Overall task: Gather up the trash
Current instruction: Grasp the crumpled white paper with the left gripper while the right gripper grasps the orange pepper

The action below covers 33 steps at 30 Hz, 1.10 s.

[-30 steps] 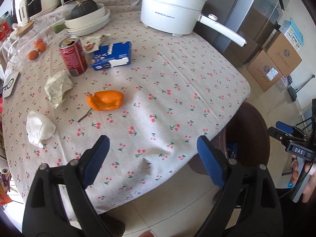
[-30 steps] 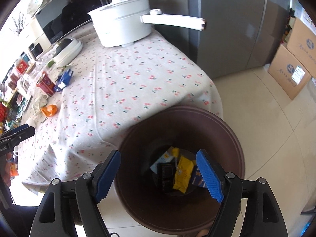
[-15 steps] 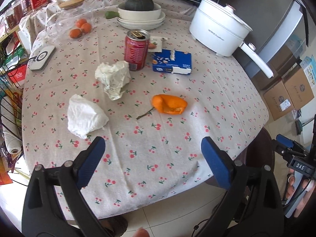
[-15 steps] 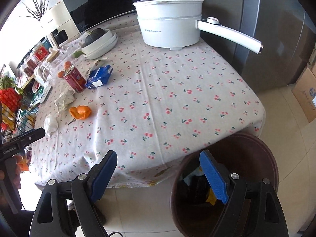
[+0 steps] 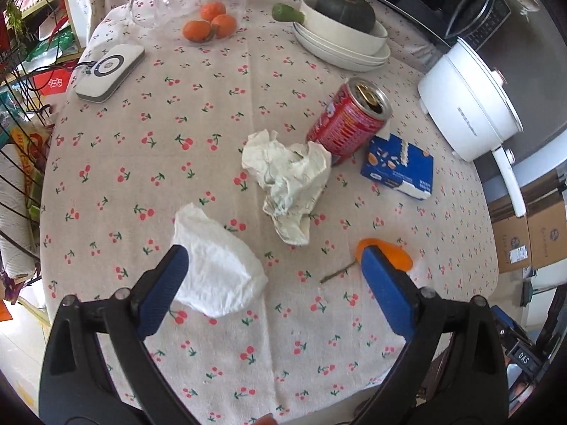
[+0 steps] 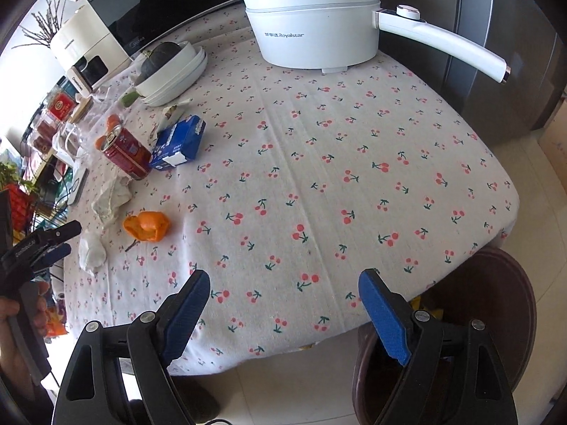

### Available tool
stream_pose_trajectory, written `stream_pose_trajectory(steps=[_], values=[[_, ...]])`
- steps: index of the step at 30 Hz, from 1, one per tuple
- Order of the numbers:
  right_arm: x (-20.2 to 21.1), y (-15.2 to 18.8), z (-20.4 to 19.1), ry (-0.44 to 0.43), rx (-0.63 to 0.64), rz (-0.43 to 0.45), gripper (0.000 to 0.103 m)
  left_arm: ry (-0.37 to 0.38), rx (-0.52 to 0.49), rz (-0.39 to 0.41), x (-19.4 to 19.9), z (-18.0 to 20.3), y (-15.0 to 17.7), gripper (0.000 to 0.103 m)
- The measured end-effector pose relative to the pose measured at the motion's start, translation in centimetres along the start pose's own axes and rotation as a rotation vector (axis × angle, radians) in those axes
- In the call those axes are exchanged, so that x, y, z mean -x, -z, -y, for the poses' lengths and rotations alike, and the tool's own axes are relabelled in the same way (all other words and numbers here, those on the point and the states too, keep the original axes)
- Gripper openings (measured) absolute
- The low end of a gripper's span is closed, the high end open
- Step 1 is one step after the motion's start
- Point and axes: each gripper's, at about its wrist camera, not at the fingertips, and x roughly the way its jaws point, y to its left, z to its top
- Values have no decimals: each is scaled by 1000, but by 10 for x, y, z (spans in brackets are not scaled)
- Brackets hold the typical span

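My left gripper [image 5: 273, 258] hangs open over the cherry-print tablecloth with nothing between its fingers. A white tissue wad [image 5: 219, 276] lies just inside its left finger. An orange peel [image 5: 402, 256] is partly hidden behind its right finger. Farther back lie a crumpled paper [image 5: 290, 184], a red can [image 5: 349, 120] and a blue carton [image 5: 398, 170]. My right gripper [image 6: 283, 283] is open and empty above the table's near edge. The brown bin [image 6: 503, 301] stands on the floor at its lower right. The peel [image 6: 147, 225], can [image 6: 127, 152] and carton [image 6: 179, 143] sit far to its left.
A white electric pot [image 6: 312, 28] with a long handle stands at the back. Stacked bowls holding a dark squash [image 5: 343, 10], oranges [image 5: 209, 24], a glass jug and a white device [image 5: 110, 71] line the far side. A wire rack stands left, cardboard boxes [image 5: 531, 237] right.
My left gripper moved from the table's near edge to over the trash, with the tissue now beside its left finger. My right gripper moved off the bin to over the table edge.
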Motion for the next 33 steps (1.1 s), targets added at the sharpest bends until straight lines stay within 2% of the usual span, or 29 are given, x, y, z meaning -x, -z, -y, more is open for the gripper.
stream_pose_trajectory(steps=[4, 7, 10, 12, 15, 21, 28, 33], values=[[-10, -8, -3, 2, -18, -7, 87, 7, 18, 24, -17, 3, -15, 96], [-17, -13, -7, -4, -26, -16, 87, 16, 18, 28, -31, 12, -21, 88], [-24, -16, -12, -8, -28, -24, 87, -15, 3, 15, -46, 20, -23, 72], [-28, -18, -15, -7, -30, -25, 87, -52, -5, -2, -55, 23, -23, 48], [-32, -20, -22, -10, -29, -24, 87, -66, 8, -17, -60, 23, -20, 35], [-43, -20, -50, -35, 25, -19, 87, -48, 2, -16, -43, 16, -11, 31], [-67, -13, -109, -114, 146, -13, 87, -22, -38, 23, -2, 1, 6, 31], [-87, -12, -141, -127, 206, 16, 87, -15, -66, 40, 16, -11, 17, 31]])
